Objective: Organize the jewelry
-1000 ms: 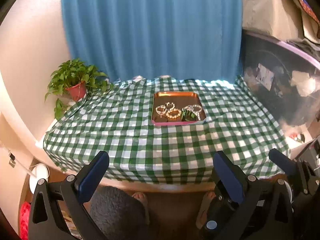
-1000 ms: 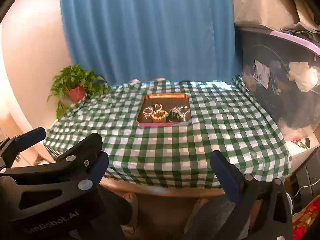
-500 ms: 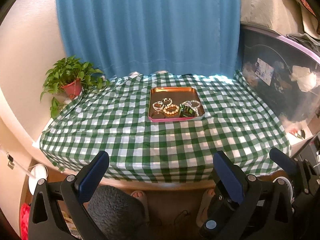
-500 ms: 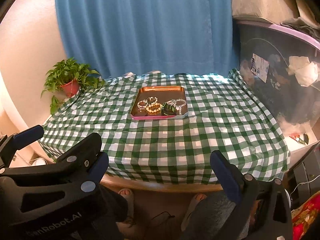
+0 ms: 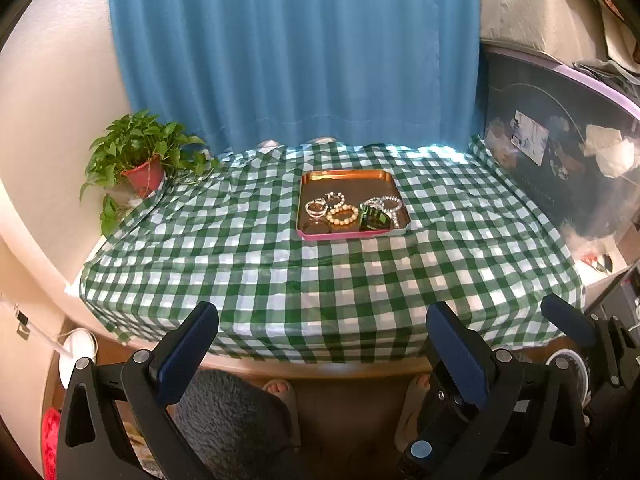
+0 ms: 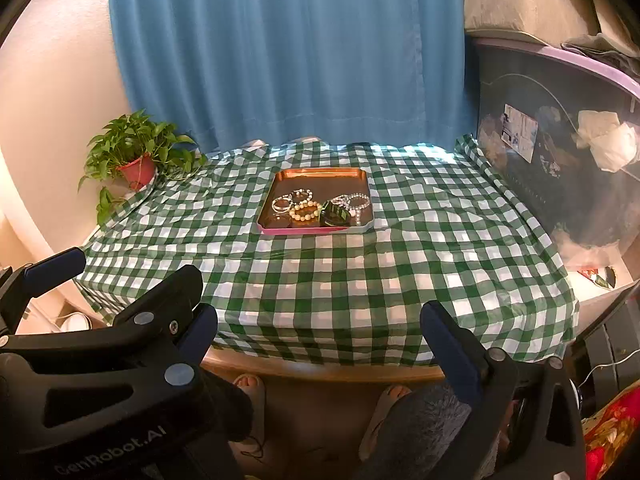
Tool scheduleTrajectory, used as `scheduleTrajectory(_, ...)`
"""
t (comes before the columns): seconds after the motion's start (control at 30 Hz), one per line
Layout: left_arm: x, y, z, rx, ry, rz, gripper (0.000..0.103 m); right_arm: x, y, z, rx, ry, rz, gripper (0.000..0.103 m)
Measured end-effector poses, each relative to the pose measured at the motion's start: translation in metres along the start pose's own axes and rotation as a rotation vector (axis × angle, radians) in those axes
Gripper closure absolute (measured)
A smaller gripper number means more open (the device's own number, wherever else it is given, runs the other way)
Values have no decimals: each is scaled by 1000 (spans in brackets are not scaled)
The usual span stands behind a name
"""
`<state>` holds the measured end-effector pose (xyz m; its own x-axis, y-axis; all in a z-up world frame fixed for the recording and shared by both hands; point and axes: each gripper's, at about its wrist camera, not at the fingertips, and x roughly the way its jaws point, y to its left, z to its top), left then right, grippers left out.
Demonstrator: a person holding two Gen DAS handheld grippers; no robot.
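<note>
A copper tray with a pink front rim [image 5: 344, 178] [image 6: 320, 174] sits mid-table on the green checked cloth. In it lie a beige bead bracelet [image 5: 343, 215] [image 6: 305, 211], clear crystal bracelets [image 5: 318, 208], silvery bracelets [image 5: 386, 204] [image 6: 354, 201] and a dark green item [image 5: 374, 220] [image 6: 335, 214]. My left gripper [image 5: 322, 344] is open and empty, held in front of the table's near edge. My right gripper [image 6: 318, 340] is open and empty too, beside the left one.
A potted green plant [image 5: 140, 156] [image 6: 134, 156] stands at the table's far left corner. A blue curtain [image 5: 296, 52] hangs behind. A large dark storage bin [image 5: 560, 168] borders the right side. The person's feet [image 5: 280, 392] show under the near edge.
Both grippers have risen and moved a little closer to the table, so the tray sits lower and larger in view. Both stay open and empty.
</note>
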<state>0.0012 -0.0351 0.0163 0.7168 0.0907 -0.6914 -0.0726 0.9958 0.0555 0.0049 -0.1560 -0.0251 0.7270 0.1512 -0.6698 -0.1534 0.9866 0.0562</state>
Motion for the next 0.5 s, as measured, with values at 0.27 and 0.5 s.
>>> scheduleTrajectory(0.27, 0, 1, 0, 1, -1, -1, 0, 0, 0, 1, 1, -2, 1, 2)
scheduleTrajectory(0.5, -1, 2, 0, 3, 1, 1, 0, -1, -1, 0, 2, 0, 1, 2)
